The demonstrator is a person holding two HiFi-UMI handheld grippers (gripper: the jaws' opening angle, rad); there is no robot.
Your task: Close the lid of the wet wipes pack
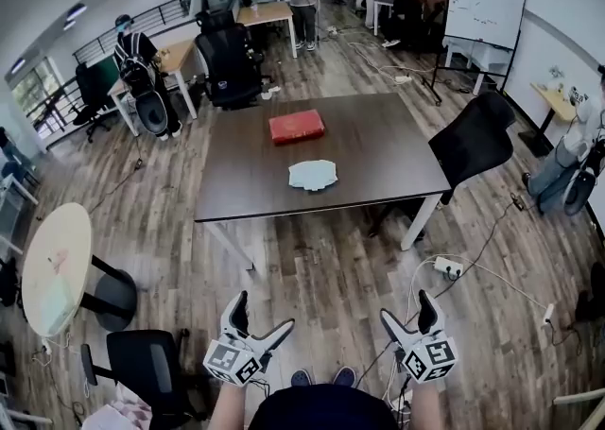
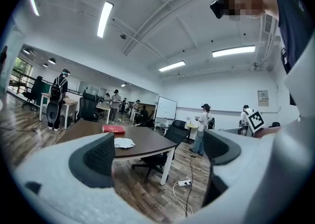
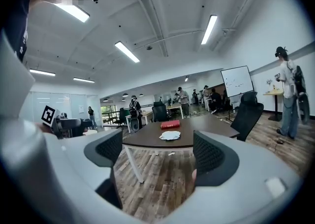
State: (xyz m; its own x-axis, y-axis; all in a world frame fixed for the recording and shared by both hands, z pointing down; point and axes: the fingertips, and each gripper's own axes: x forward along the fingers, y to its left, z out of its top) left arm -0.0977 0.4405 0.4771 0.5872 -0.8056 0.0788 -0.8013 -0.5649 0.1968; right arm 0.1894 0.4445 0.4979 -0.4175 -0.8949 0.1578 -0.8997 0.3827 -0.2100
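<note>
A: Grippers?
B: Left gripper (image 1: 263, 313) & right gripper (image 1: 406, 307): jaws apart, nothing between. Held near body, approach prob. not begun.
A: Pack?
B: Wet wipes pack (image 1: 297, 126), prob. the red one, lay on far table (image 1: 378, 145), untouched.

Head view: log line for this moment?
left gripper: open, empty | right gripper: open, empty | red pack: on table, untouched

No words or numbers can be read. The whiteboard (image 1: 485, 5) and a wall sign (image 2: 263, 98) are too small to read.
</note>
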